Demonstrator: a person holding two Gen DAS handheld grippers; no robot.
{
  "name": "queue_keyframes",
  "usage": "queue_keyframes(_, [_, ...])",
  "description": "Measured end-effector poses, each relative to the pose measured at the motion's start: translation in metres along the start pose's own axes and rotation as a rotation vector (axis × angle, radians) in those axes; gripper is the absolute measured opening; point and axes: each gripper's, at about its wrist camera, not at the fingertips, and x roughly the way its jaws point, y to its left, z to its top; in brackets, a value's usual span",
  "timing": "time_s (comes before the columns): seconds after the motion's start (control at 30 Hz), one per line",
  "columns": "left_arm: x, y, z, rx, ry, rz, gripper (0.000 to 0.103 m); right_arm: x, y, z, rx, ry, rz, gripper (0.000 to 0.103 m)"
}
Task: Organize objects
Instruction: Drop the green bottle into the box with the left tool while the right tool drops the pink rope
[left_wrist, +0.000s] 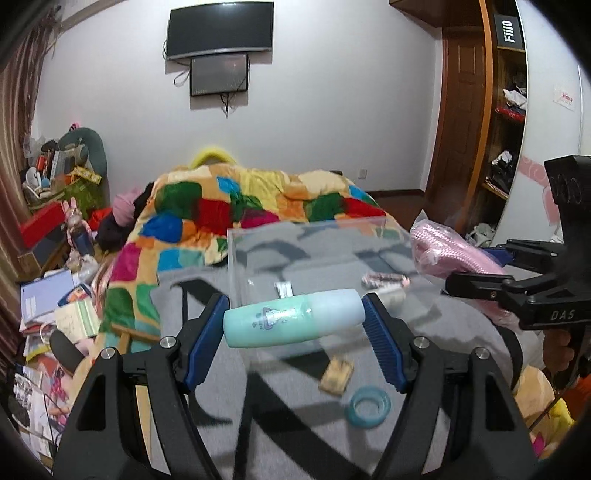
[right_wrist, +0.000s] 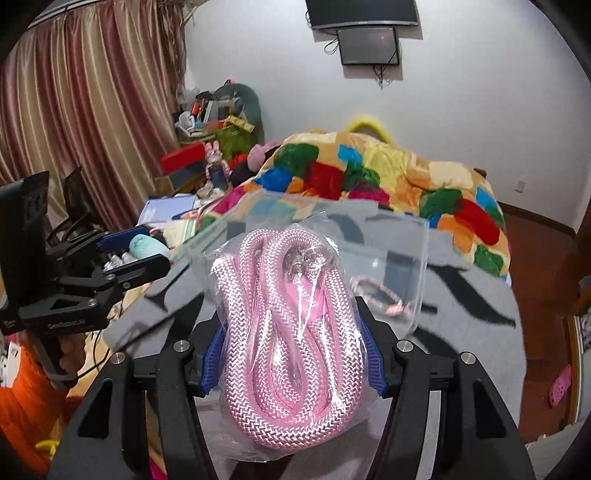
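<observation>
The left gripper (left_wrist: 295, 326) has its jaws clamped on the ends of a mint bottle (left_wrist: 293, 323), held crosswise above the bed (left_wrist: 461, 325), just before a clear box (left_wrist: 314, 254). The right gripper (right_wrist: 293, 354) jaws squeeze a bagged pink rope (right_wrist: 288, 332) upright between them, near the box.

Ring (left_wrist: 368, 406) before box (left_wrist: 236, 266); quilt (left_wrist: 236, 206) behind

My left gripper (left_wrist: 295, 326) clamps a mint-green plastic bottle (left_wrist: 294, 318) sideways above the clear plastic box (left_wrist: 314, 236). At three o'clock my right gripper (left_wrist: 476, 273) holds a bagged pink braided rope (left_wrist: 450, 251). A blue ring (left_wrist: 368, 406) lies at five o'clock on the grey blanket (left_wrist: 295, 424).
</observation>
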Motion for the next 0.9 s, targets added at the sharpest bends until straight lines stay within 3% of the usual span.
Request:
queue_keyframes(0.17, [0.020, 0.002, 0.015, -0.012, 0.014, -0.025, 0.073, 0.010, -0.008, 0.015, 0.019, -0.014, -0.041, 0.057])
queue_keyframes(0.6, [0.098, 0.004, 0.013, -0.040, 0.176, -0.046, 0.073, 0.074, -0.041, 0.035, 0.118, 0.063, -0.072, 0.057])
queue_keyframes(0.9, [0.107, -0.002, 0.007, -0.020, 0.192, -0.033, 0.073, 0.108, -0.036, 0.034, 0.082, 0.125, -0.118, 0.057])
